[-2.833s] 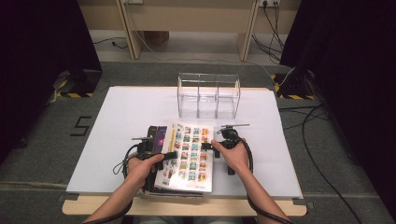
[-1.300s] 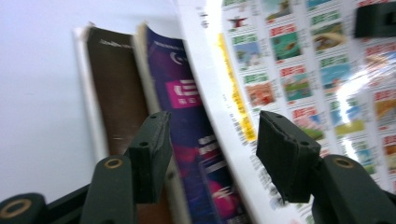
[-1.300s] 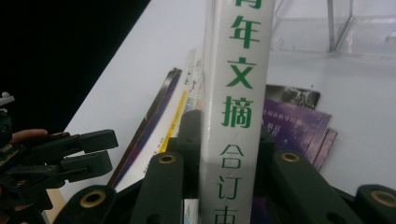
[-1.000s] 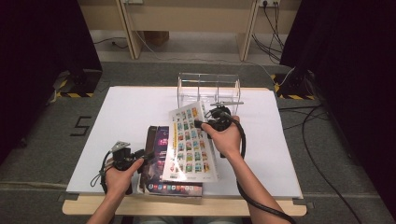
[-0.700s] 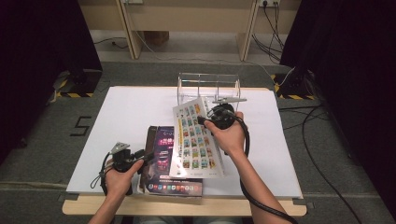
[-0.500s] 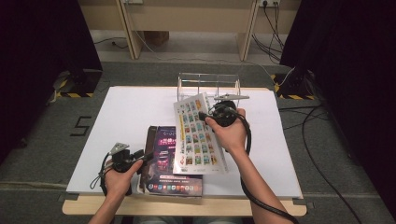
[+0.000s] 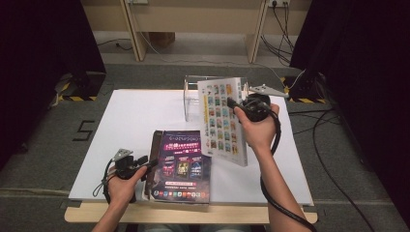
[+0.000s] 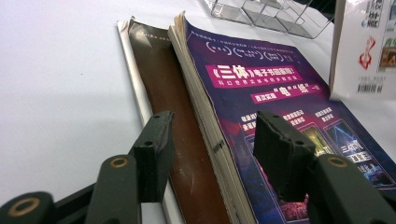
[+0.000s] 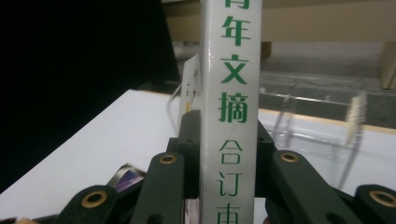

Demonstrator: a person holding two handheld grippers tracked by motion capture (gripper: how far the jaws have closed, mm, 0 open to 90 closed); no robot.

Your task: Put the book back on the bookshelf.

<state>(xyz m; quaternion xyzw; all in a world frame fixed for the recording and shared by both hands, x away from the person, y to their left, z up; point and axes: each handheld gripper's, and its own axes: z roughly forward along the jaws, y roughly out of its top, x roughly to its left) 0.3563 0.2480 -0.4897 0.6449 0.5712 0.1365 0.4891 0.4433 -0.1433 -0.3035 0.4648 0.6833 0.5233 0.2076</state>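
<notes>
i hold the glossy white magazine [image 7: 222, 121] upright above the tabletop [image 7: 130, 121], its flat spine clamped between my right gripper [image 7: 237, 104] jaws. left gripper [image 7: 145, 164] jaws wide, straddling the purple book [image 7: 181, 164] edge at 7 o'clock.

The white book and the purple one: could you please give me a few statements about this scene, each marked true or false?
1. The right gripper is clamped on the white book, which is lifted off the table. True.
2. The purple book is held in the air. False: it lies flat on the table, on top of a brown book.
3. The left gripper has its jaws apart at the near edge of the purple book. True.
4. The clear rack stands at the near edge of the table. False: it stands at the far edge.
5. The white book already sits in the clear rack. False: it is in front of the rack, in the right gripper.
</notes>
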